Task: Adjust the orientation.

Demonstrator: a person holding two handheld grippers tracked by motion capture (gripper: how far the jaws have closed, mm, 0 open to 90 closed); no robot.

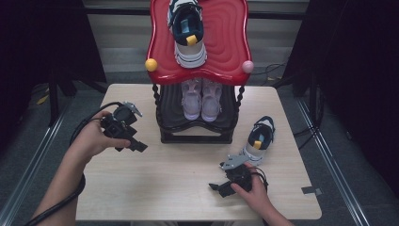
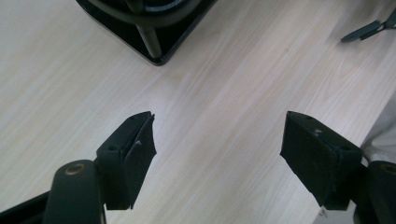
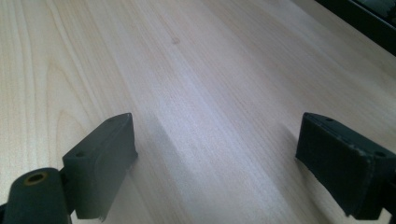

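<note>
Right tongs (image 1: 217, 187), open, lie near navy shoe (image 1: 259, 140).

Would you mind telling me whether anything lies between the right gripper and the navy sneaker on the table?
Nothing visible does. The right gripper rests on the table with open, empty fingers, and the navy sneaker lies just beyond it to the right. Bare wood separates them; the shoe rack stands off to the left.
</note>
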